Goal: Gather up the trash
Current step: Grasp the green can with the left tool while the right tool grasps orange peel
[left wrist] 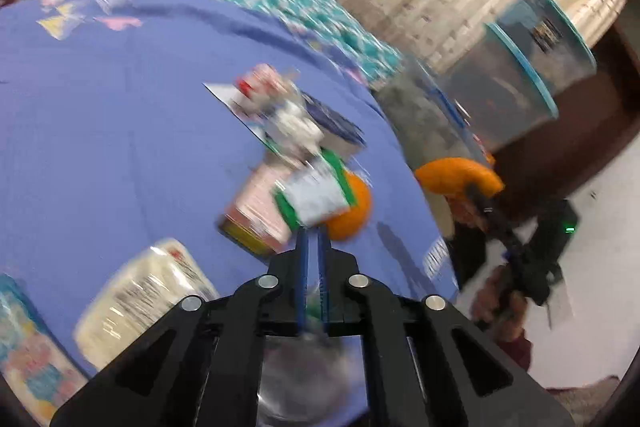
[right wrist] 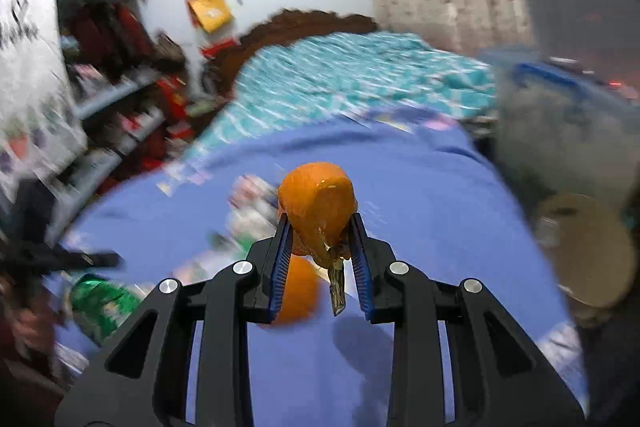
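Note:
My left gripper is shut on a green and white wrapper, held above the blue bedsheet. A round orange lies on the sheet just behind the wrapper. My right gripper is shut on a glossy orange wrapper with a gold tail hanging between the pads. The same orange sits on the sheet below those fingers. In the left wrist view the right gripper carries the orange wrapper at the sheet's right edge. Both views are blurred.
A pink packet, a white packet and a card with a red and white item lie on the sheet. Clear bins with blue rims stand to the right. Cluttered shelves line the left wall.

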A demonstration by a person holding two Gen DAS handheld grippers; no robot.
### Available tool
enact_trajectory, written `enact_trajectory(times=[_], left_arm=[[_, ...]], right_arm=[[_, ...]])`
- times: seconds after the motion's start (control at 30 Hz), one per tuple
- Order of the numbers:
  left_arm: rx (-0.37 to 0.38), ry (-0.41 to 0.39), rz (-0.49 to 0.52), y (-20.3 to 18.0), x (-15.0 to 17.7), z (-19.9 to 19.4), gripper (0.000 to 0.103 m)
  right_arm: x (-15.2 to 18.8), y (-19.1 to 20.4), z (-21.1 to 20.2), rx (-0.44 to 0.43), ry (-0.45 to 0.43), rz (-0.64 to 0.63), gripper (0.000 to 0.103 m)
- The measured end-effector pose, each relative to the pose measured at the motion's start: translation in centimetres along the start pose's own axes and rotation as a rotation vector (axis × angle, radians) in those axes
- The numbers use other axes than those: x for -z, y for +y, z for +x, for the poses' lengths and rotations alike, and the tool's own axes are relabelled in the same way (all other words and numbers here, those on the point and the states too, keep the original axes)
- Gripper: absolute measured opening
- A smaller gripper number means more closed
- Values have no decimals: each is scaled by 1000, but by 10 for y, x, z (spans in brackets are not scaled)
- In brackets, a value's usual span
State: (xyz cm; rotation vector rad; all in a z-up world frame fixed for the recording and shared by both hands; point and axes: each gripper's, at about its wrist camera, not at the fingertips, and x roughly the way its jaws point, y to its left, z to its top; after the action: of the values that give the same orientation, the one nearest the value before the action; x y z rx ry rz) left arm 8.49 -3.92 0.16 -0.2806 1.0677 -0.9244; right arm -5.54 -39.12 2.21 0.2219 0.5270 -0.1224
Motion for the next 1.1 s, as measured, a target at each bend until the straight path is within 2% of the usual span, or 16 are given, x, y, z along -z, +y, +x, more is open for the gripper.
enact_trajectory(times=[0.13, 0.23, 0.3, 0.33, 0.37, 0.4, 0.43, 0.47, 0.6, 0.83, 0.97, 1.1], left_arm=[[-61, 36, 40, -9, 12, 23, 3], [-99, 66, 31, -8, 13, 36, 4], [-119, 63, 35, -6, 12, 33, 10], [-127, 54, 38, -5, 11, 29, 23], [-142, 36, 41, -4, 10, 24, 42], [-167, 5, 45, -2, 9, 15, 50], [-184, -23, 49, 0, 9, 7, 55], [-192, -36, 52, 2, 9, 0, 55], [-191, -48, 39, 13, 15, -20, 60], [-132, 76, 42, 16, 47, -18, 61], [-95, 110, 39, 12, 62, -24, 61], [-69, 140, 37, 9, 79, -28, 61]], right_arm=[[40, 5, 1, 171, 83, -122, 31], [62, 14, 14, 146, 143, -143, 31], [71, 26, 19, 123, 146, -174, 32], [75, 35, 22, 130, 135, -214, 36], [77, 43, 24, 135, 130, -246, 42], [78, 49, 27, 130, 130, -267, 47], [78, 55, 30, 110, 131, -284, 57], [79, 58, 32, 87, 127, -295, 63], [80, 71, 30, -14, 111, -315, 69], [76, 78, 23, -96, 102, -277, 75], [68, 62, 16, -164, 102, -159, 79], [64, 37, 18, -191, 110, -20, 79]])
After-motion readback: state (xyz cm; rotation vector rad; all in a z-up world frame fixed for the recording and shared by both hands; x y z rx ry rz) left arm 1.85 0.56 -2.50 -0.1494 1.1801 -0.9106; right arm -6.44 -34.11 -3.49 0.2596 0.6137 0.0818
